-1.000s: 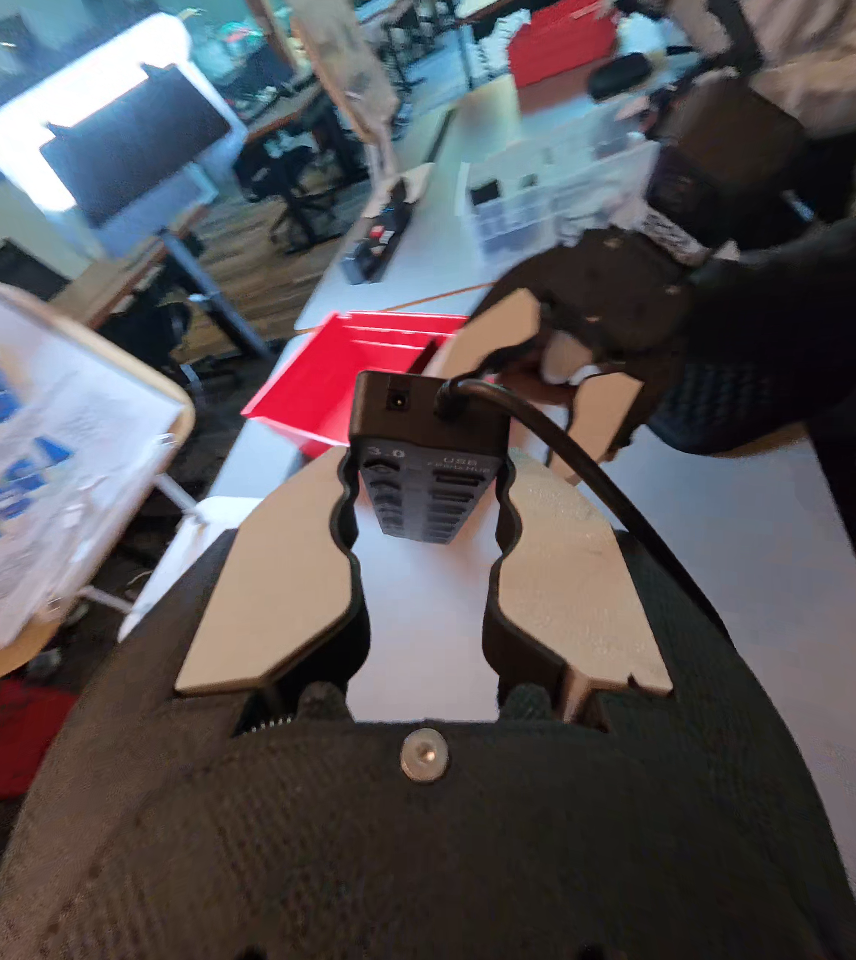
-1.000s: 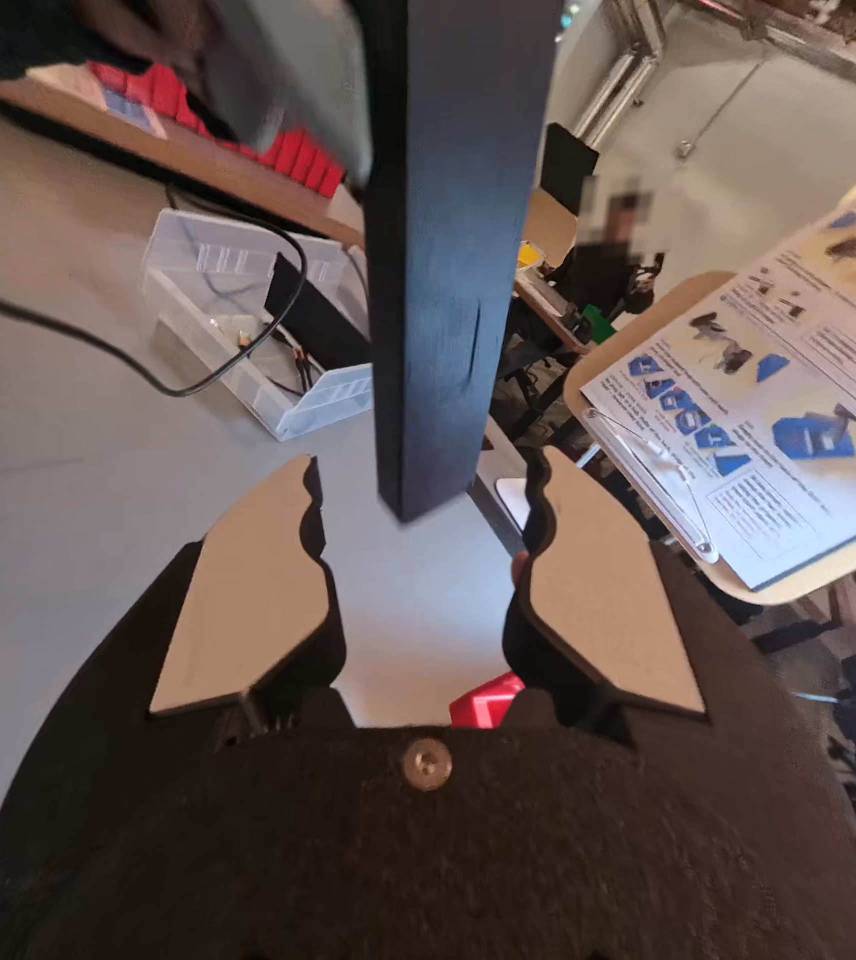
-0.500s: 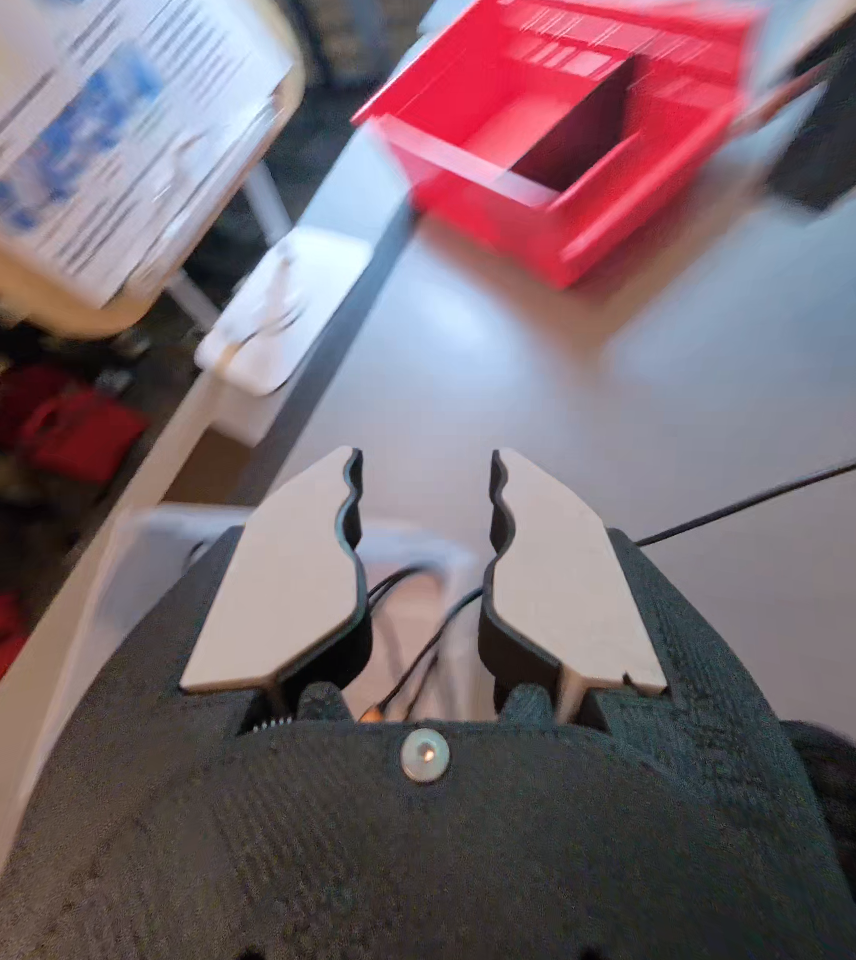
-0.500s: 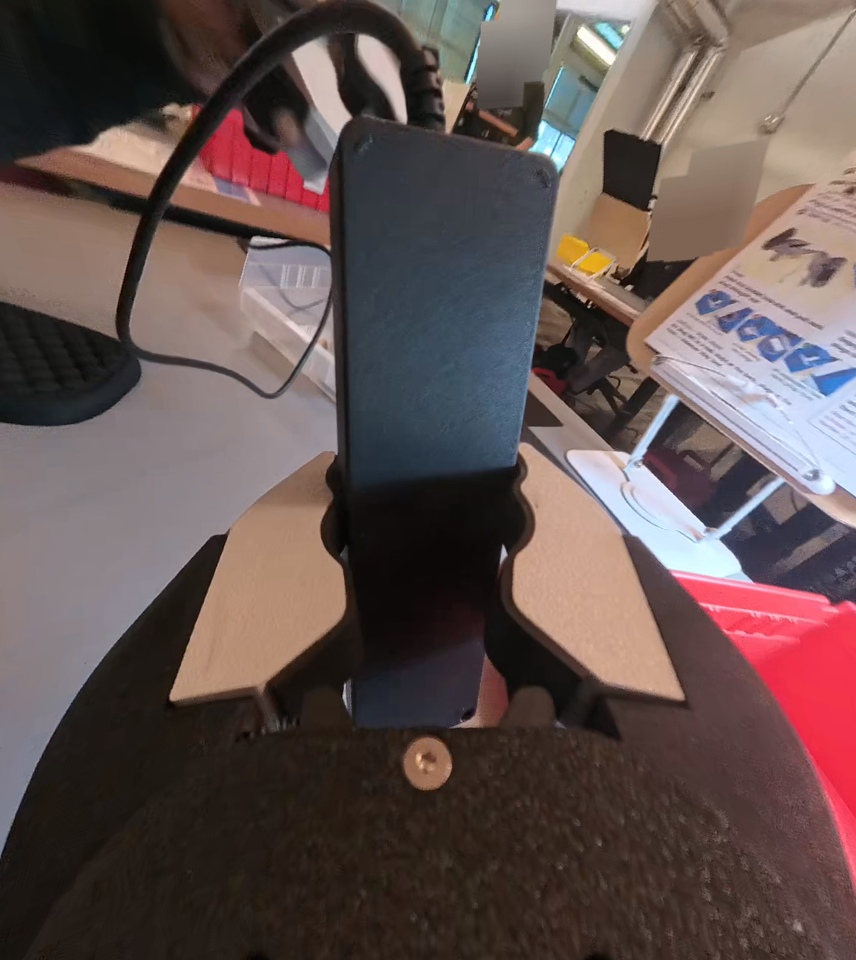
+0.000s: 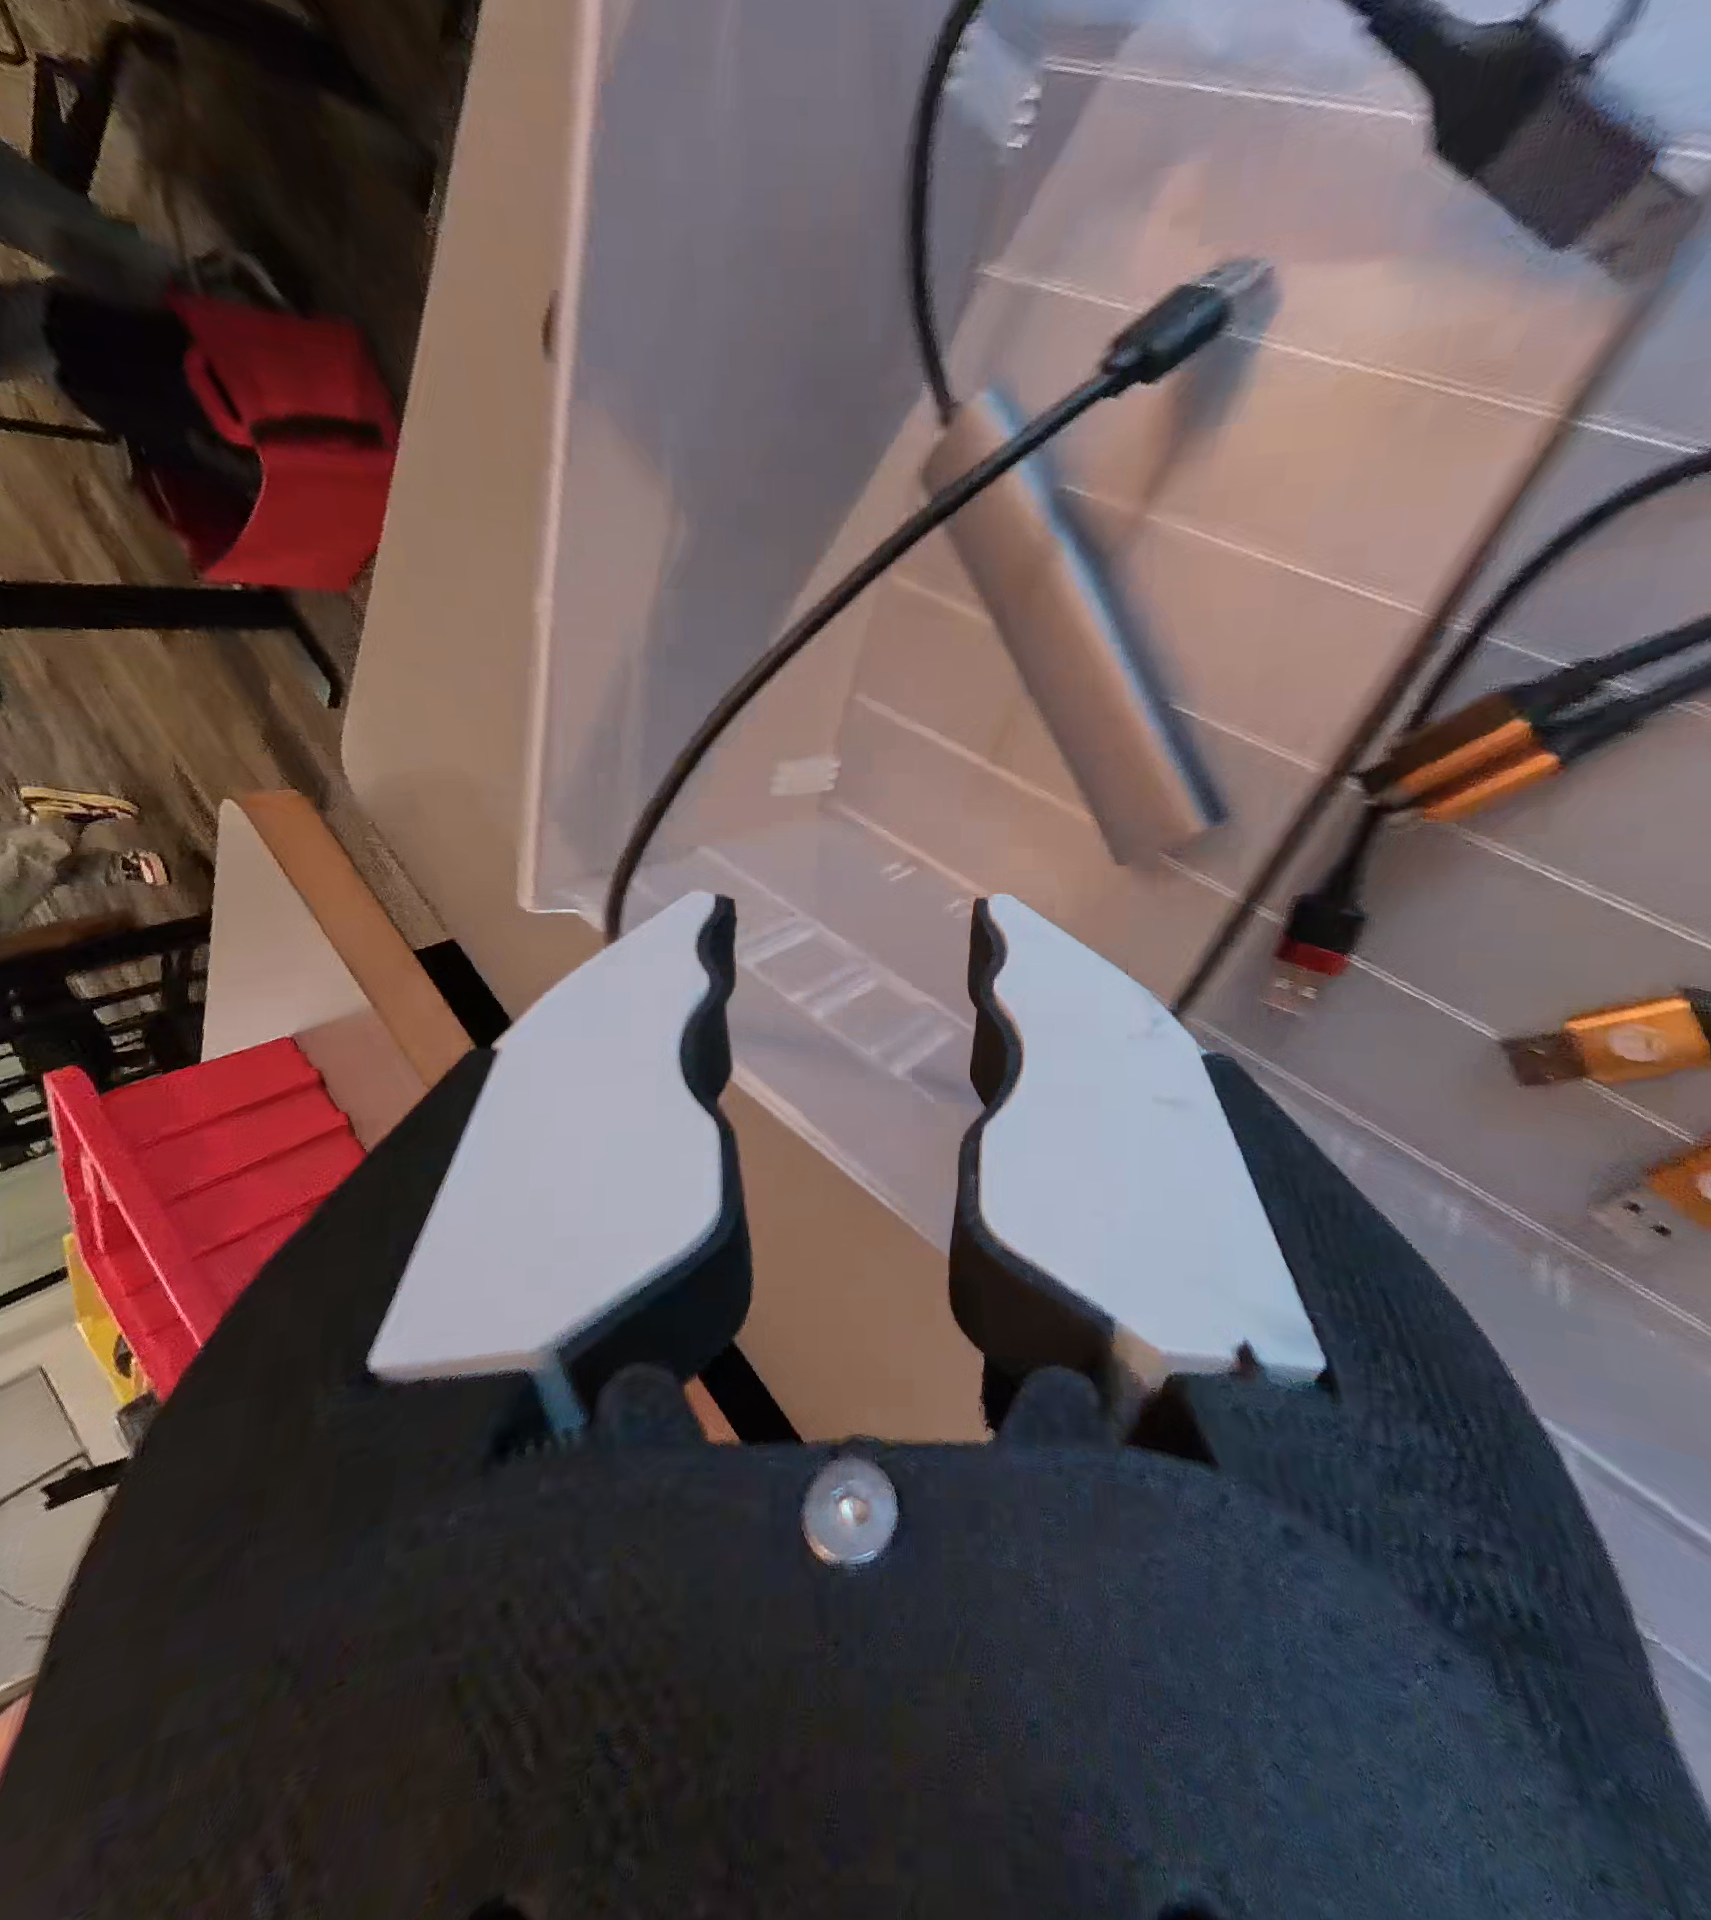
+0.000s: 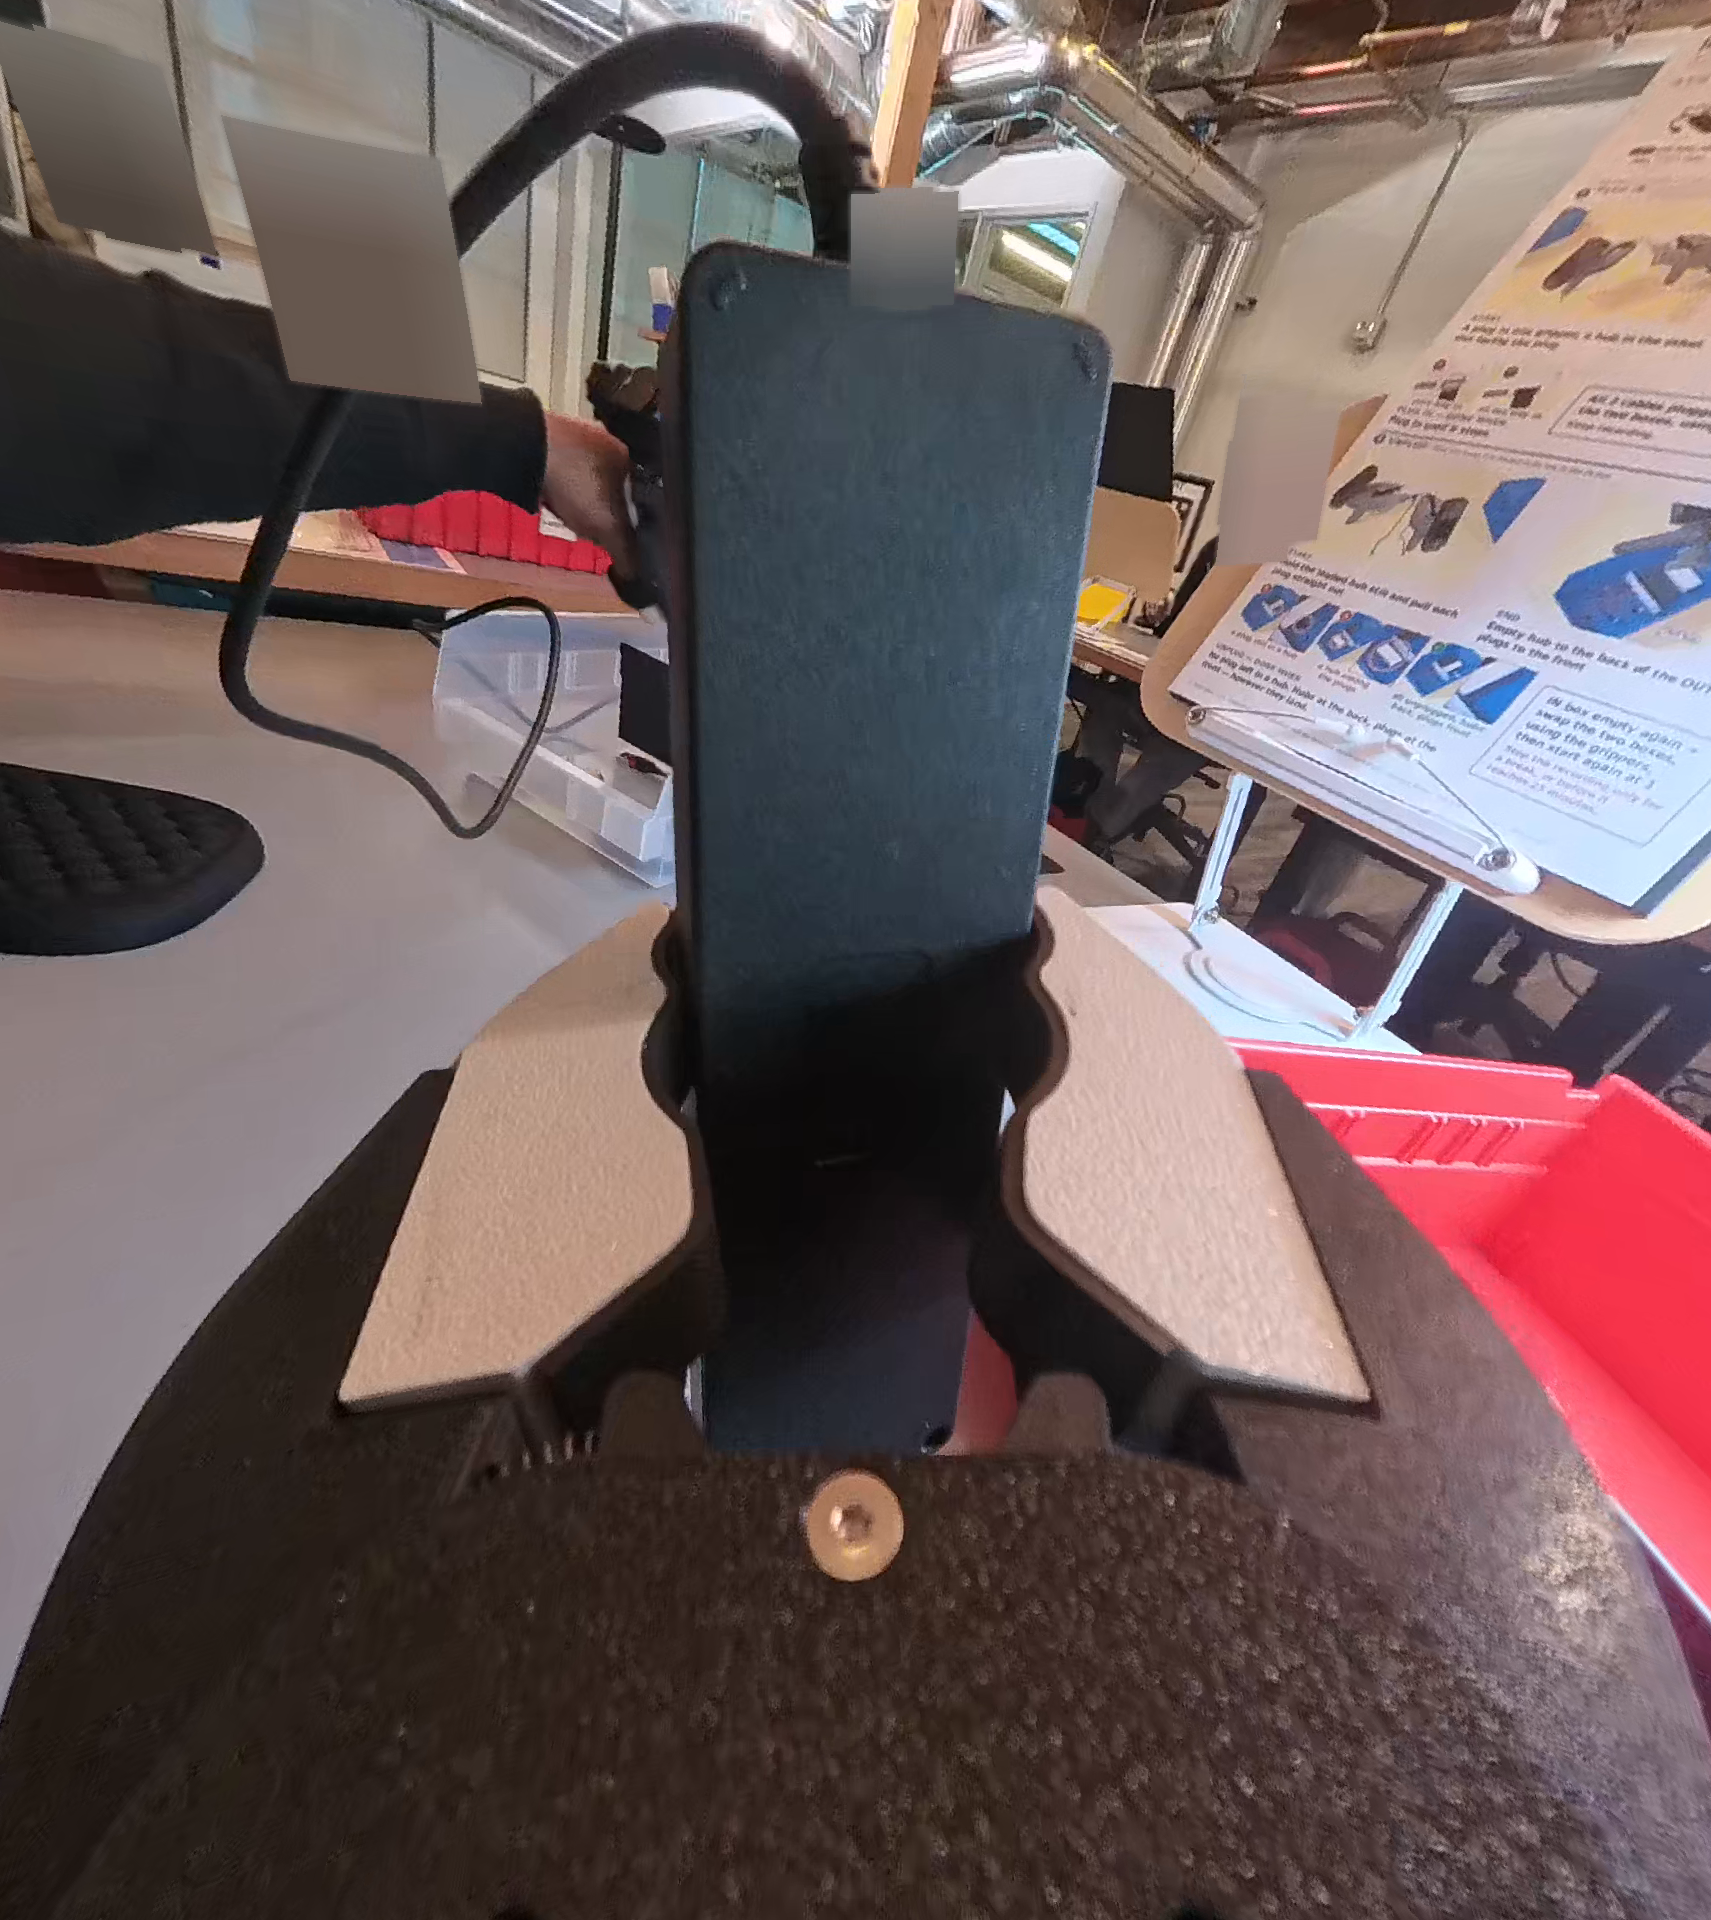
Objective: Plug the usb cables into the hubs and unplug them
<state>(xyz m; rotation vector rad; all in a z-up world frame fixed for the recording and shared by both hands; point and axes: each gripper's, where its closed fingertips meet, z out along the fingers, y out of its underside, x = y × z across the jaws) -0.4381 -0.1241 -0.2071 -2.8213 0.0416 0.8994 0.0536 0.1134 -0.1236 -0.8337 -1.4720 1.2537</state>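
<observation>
A: Right gripper [image 6: 851,997] clamped on black hub [image 6: 882,644], upright, cable [image 6: 331,582] looping off its top. Red bin [image 6: 1578,1226] rim just right.

B: Left gripper [image 5: 846,987] parted, empty, over clear tray [image 5: 830,582] edge; silver hub [image 5: 1069,634] and orange plugs [image 5: 1630,1039] inside.

Looking steeply down from close above the clear bin [image 5: 726,520] past the left gripper [image 5: 849,940], and looking level across the table [image 6: 155,1091] along the right gripper [image 6: 851,935], sharing only that clear bin [image 6: 560,769].
</observation>
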